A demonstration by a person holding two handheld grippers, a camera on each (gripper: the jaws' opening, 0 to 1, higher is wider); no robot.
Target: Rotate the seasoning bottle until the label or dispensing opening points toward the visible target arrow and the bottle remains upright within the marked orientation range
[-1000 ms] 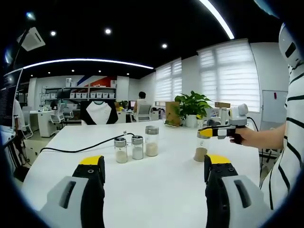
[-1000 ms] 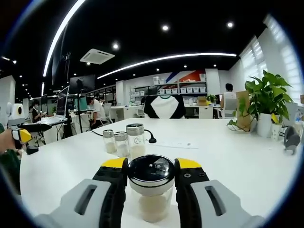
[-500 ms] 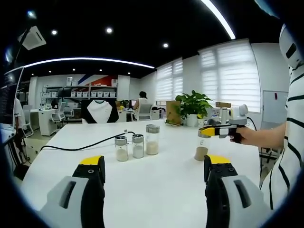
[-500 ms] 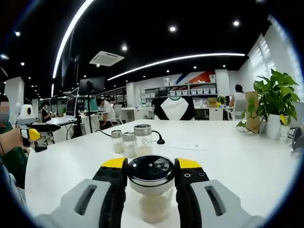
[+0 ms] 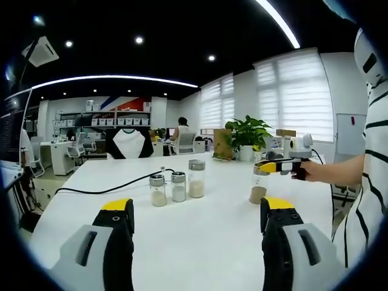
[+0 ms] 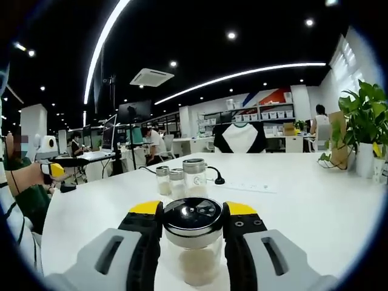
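Seasoning bottle [image 6: 193, 239] further turned, still in right gripper [image 6: 193, 225] jaws.

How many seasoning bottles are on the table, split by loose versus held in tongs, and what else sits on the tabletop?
Loose seasoning bottles in a row: 3
Seasoning bottle held in the right tongs: 1
Black cable: 1
Potted plant: 1
Total: 6

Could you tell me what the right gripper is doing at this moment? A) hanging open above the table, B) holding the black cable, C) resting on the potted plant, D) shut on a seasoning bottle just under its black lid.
D: in the right gripper view, the right gripper has its yellow-tipped jaws pressed against both sides of the seasoning bottle, just below its black lid.
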